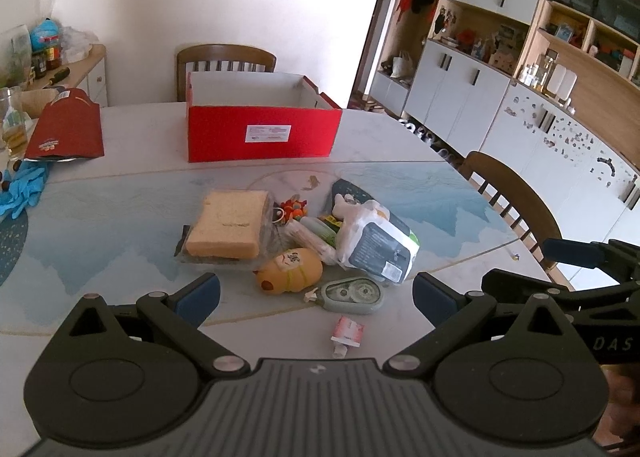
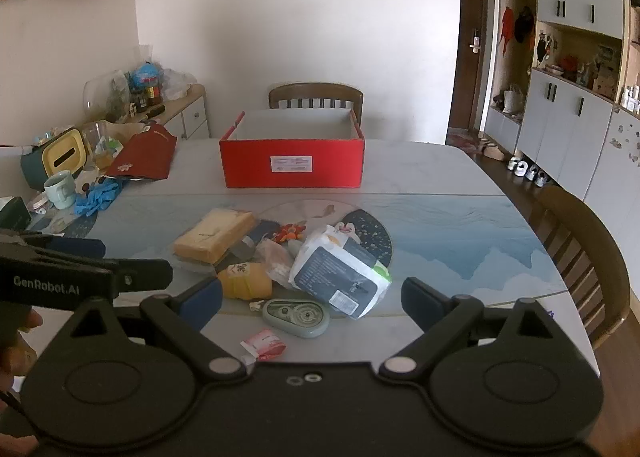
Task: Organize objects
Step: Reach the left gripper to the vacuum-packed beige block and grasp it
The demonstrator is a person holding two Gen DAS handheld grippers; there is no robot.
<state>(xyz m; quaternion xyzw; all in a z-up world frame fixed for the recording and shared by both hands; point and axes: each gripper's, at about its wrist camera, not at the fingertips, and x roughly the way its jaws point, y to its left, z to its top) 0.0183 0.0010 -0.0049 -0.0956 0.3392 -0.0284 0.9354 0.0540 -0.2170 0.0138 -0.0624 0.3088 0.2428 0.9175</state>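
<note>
Two pairs of tongs hover side by side over a pale surface [image 1: 120, 145], both spread wide and holding nothing. The left tongs [image 1: 316, 293] and the right tongs [image 2: 312, 297] each point down toward a heap of small objects, which lies just ahead of their tips.

The heap is tightly packed, so a closing grip could likely catch two things at once or push a neighbour aside. The yellow duck-shaped toy [image 1: 290, 269] looks rounded and may slip from the pads. The white and grey soft packet [image 2: 344, 275] leans on other items — lifting it might tumble what is under it. The grey-green correction tape [image 1: 352, 295] and a small pink sachet [image 2: 264, 345] lie flat and nearest the tongs, probably hard to pinch. A wrapped sponge block [image 1: 228, 225] sits at the heap's left.

The open red box [image 2: 292, 161] stands well beyond the heap — apart from it.
</note>
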